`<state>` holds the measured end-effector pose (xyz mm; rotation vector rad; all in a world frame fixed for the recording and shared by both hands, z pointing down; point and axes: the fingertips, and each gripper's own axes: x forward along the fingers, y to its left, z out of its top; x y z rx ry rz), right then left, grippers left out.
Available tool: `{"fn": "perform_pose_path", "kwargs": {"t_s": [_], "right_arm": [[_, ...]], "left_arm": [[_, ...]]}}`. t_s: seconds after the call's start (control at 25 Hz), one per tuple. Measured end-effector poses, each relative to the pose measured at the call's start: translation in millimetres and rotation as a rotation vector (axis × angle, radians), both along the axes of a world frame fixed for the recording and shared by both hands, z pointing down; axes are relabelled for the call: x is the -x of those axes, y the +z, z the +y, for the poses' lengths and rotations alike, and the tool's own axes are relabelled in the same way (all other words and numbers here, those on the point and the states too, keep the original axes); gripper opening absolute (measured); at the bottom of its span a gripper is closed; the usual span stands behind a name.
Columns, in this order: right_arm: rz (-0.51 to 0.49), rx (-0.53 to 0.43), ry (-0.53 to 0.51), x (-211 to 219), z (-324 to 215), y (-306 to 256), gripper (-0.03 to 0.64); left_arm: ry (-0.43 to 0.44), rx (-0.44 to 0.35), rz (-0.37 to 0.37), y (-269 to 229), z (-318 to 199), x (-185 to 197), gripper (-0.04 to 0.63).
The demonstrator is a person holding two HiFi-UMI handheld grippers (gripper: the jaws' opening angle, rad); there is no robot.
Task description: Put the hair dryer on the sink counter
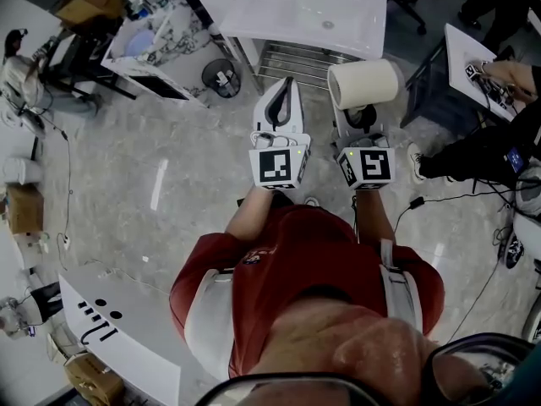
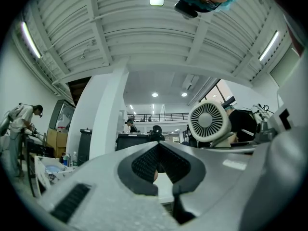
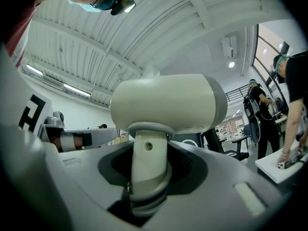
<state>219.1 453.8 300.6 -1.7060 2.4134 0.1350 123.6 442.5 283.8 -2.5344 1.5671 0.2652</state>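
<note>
Hair dryer [image 1: 363,83] is mid-air, centre-right of frame, with its handle clamped in the right gripper [image 1: 362,117] fingers. The left gripper [image 1: 283,96] has its fingers together and is empty. Looks like the carry step. Next up, I'd guess: reach forward to the sink table [image 1: 254,19] at top centre and set it down gently.

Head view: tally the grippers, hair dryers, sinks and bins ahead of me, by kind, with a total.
grippers: 2, the left gripper and the right gripper
hair dryer: 1
sink: 1
bin: 1
total: 5
</note>
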Motion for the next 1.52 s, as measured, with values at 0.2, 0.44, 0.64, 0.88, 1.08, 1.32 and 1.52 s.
{"fn": "perform_pose_path", "kwargs": {"t_s": [0.2,0.44,0.64,0.88,1.08,1.32,1.52], "right_arm": [[0.009,-0.003,-0.006,-1.1,-21.5,3.4,0.156],[0.018,0.0,0.008,8.5,-59.1,11.0,0.156],[0.038,0.003,0.004,34.0,-101.1,4.9,0.156],[0.046,0.013,0.009,67.8,-150.7,0.3,0.156],[0.048,0.023,0.018,99.3,-191.5,-2.2,0.156],[0.054,0.028,0.02,138.1,-226.5,-5.4,0.156],[0.033,0.034,0.031,173.4,-258.5,-7.4,0.156]], "left_arm": [[-0.015,-0.013,-0.001,0.3,-21.0,0.2,0.002],[-0.025,-0.019,0.015,8.2,-55.4,14.0,0.002],[-0.031,-0.009,0.027,6.8,-96.9,40.4,0.002],[-0.019,0.002,0.031,1.4,-147.0,71.8,0.002],[-0.013,0.0,0.045,-3.2,-187.1,105.5,0.002],[-0.015,0.017,0.046,-2.9,-220.2,146.5,0.002],[-0.021,0.017,0.044,-1.9,-251.5,187.0,0.002]]}}
